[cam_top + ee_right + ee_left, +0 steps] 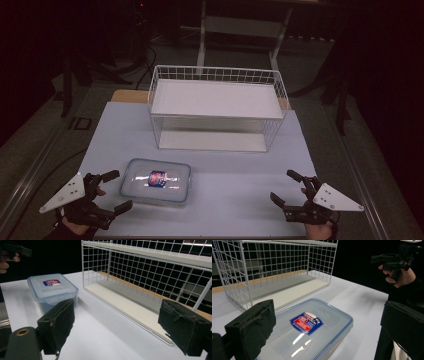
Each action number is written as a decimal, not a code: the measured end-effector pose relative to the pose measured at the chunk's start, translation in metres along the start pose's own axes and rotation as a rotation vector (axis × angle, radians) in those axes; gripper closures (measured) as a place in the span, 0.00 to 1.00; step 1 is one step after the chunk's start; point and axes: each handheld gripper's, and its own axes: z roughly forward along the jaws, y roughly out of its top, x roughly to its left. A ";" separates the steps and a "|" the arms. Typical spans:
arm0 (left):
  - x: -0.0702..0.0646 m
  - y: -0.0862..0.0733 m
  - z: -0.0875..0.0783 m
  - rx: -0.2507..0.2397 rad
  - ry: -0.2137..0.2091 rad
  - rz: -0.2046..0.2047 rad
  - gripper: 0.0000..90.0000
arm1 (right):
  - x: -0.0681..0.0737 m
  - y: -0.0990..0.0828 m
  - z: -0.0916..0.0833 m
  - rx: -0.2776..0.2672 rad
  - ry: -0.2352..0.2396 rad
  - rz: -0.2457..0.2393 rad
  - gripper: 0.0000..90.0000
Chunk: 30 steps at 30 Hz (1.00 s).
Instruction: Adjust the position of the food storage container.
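A clear plastic food container (156, 181) with a blue-rimmed lid and a red and blue label lies on the white table, front left; it is also in the left gripper view (308, 332) and the right gripper view (53, 289). My left gripper (116, 190) stands open just left of the container, its jaws wide apart with nothing between them. My right gripper (286, 187) is open at the front right, well apart from the container, and appears far off in the left gripper view (387, 261). A white wire shelf rack (217, 107) stands behind the container.
The rack (274, 272) has a white upper shelf and a white floor board, open toward me (140, 287). The white tabletop (235, 175) spreads between the grippers. Dark floor, cables and a metal stand lie beyond the table.
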 end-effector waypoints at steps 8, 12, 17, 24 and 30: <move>0.005 0.016 -0.013 -0.028 0.019 0.015 0.00 | 0.000 0.004 0.001 -0.006 -0.003 0.009 0.14; 0.014 0.017 -0.021 -0.032 0.045 0.007 0.00 | 0.001 0.006 0.001 -0.010 -0.005 0.007 0.14; 0.022 0.015 -0.030 -0.026 0.073 -0.003 0.00 | 0.002 0.006 0.002 -0.007 -0.010 0.007 0.14; 0.036 0.005 -0.037 0.018 0.110 -0.015 0.00 | 0.002 0.006 0.003 -0.004 -0.011 0.006 0.14; 0.049 -0.003 -0.041 0.077 0.145 -0.029 0.01 | 0.002 0.005 0.004 0.002 -0.007 0.005 0.14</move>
